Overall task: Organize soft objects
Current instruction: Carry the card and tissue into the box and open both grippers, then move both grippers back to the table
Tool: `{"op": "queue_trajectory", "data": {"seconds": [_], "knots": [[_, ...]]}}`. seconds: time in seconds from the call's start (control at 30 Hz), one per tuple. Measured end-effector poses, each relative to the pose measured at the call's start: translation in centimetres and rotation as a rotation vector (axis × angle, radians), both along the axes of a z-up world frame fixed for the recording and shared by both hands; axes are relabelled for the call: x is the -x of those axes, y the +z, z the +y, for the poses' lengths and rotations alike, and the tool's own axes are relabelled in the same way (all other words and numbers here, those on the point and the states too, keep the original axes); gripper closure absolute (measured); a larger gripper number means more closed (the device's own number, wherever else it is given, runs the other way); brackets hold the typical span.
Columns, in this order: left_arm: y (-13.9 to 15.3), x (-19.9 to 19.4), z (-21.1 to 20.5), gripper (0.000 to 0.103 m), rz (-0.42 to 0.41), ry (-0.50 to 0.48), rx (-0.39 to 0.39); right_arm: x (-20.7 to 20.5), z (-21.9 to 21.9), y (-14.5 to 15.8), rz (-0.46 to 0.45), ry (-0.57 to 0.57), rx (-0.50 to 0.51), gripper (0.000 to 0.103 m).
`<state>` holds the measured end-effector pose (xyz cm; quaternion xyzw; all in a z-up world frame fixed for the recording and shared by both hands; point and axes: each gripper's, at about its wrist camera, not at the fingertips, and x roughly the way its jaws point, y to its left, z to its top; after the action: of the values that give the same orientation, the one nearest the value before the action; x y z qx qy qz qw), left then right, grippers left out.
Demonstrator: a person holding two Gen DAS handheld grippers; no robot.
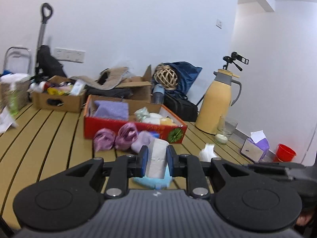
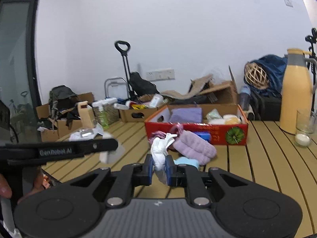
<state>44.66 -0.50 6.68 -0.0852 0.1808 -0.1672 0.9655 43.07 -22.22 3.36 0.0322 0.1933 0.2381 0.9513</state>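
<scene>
Two grips mid-carry: left gripper (image 1: 157, 159) clamps a roll (image 1: 157, 158), right gripper (image 2: 159, 165) a white cloth (image 2: 160, 152); next, release both into the red box (image 2: 198, 132).

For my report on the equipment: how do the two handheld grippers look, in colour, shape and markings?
Both match. The left gripper and right gripper have black linkage arms with silver pivot bolts, two round black discs, a ribbed grey body with a small white logo, and blue pads on black fingers. Seen sideways from the right wrist view, the left one bears white "GenRobot.AI" lettering.
</scene>
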Motion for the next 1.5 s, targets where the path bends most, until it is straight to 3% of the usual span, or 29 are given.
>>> {"op": "queue_trajectory", "data": {"seconds": [0.13, 0.23, 0.4, 0.53, 0.63, 0.73, 0.8, 0.9, 0.93, 1.0, 1.13, 1.27, 1.37, 1.5], "knots": [[1.6, -5.5, -0.6, 0.082, -0.003, -0.069, -0.020, -2.6, -0.2, 0.8, -0.024, 0.017, 0.010, 0.090], [2.1, -11.1, -1.2, 0.082, -0.006, -0.066, -0.049, -6.8, -1.0, 2.1, -0.057, 0.021, 0.019, 0.090], [1.1, -21.3, -1.2, 0.081, 0.136, -0.057, 0.035, -17.2, -1.4, 3.5, -0.057, 0.058, 0.095, 0.089], [-1.6, -26.9, -1.4, 0.081, 0.208, -0.022, 0.053, -25.7, -1.5, 2.2, 0.035, 0.100, 0.112, 0.089], [-3.3, -29.2, -1.9, 0.079, 0.244, -0.001, 0.038, -29.5, -0.7, 0.3, 0.062, 0.089, 0.196, 0.089], [-4.0, -30.6, -2.6, 0.063, 0.275, -0.029, 0.010, -31.9, -0.9, -1.3, 0.096, 0.093, 0.197, 0.088], [-3.7, -30.4, -2.5, 0.047, 0.258, -0.040, 0.027, -33.2, -1.3, -2.2, 0.128, 0.112, 0.161, 0.083], [-2.3, -29.3, -2.2, 0.041, 0.209, -0.039, 0.000, -34.5, -2.1, -2.7, 0.221, 0.097, 0.085, 0.078], [-1.8, -28.6, -2.0, 0.038, 0.180, -0.023, -0.020, -34.0, -2.3, -2.4, 0.186, 0.090, 0.086, 0.076], [-1.0, -27.1, -1.1, 0.033, 0.140, 0.017, -0.019, -32.7, -3.3, -1.9, 0.137, 0.076, 0.033, 0.061], [0.3, -23.8, 0.0, 0.028, 0.089, 0.016, 0.008, -30.6, -5.3, -0.6, 0.117, 0.016, -0.011, 0.062], [1.6, -19.7, -0.3, 0.028, 0.071, 0.046, -0.036, -26.8, -6.5, 1.0, 0.103, -0.078, -0.037, 0.061], [2.4, -14.7, 0.1, 0.024, 0.029, 0.046, -0.010, -21.7, -7.2, 1.9, 0.062, -0.082, -0.115, 0.058], [2.4, -7.4, 0.9, 0.021, 0.017, 0.029, -0.015, -15.0, -6.5, 2.4, 0.046, -0.040, -0.094, 0.055]]}}
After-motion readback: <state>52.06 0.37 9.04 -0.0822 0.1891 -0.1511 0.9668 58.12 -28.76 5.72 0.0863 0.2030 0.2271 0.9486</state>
